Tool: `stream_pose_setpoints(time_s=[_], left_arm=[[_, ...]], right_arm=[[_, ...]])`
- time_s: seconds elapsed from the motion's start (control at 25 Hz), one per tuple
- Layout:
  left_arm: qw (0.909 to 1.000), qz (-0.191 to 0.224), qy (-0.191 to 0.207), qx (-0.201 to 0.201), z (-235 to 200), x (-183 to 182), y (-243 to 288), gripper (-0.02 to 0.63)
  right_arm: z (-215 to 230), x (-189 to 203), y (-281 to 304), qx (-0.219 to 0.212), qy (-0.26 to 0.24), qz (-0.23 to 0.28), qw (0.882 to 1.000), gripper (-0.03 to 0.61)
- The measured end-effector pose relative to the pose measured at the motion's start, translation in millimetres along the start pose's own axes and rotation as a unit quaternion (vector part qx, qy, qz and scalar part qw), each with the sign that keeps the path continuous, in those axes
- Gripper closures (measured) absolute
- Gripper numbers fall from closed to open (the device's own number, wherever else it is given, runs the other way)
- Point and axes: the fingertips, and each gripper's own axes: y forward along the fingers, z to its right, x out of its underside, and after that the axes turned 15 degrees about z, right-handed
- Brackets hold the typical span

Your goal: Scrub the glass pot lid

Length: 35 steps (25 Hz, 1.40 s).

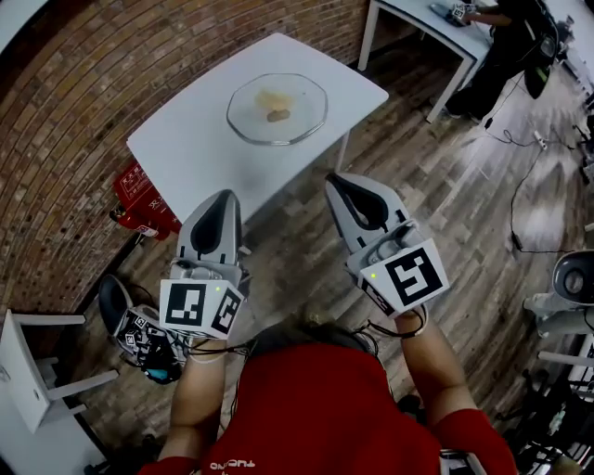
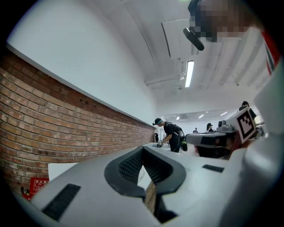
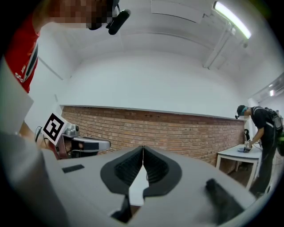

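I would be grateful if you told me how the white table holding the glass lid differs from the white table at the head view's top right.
The near table carries the glass pot lid, lying flat; the far table has small items I cannot identify. Nobody stands at the near table; a person works at the far table. Both are white with white legs.

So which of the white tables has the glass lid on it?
The white table by the brick wall; the glass lid lies on it. The far table has a person at it.
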Motion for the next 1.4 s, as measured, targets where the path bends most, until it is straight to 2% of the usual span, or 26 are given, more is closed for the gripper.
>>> stream_pose_setpoints(time_s=[0.36,0.68,1.16,1.4], left_arm=[[0.9995,-0.014,0.006,-0.03,-27,24,48,0.597],[0.9995,-0.011,0.012,-0.028,-52,48,102,0.597],[0.9986,-0.032,0.008,-0.042,-139,97,185,0.597],[0.996,-0.067,-0.003,-0.06,-176,134,212,0.595]], right_arm=[[41,24,44,-0.02,0.012,-0.004,1.0,0.549],[74,52,89,-0.028,0.006,-0.012,1.0,0.549],[120,117,204,-0.044,0.006,-0.049,0.998,0.549],[134,161,254,-0.056,0.004,-0.086,0.995,0.548]])
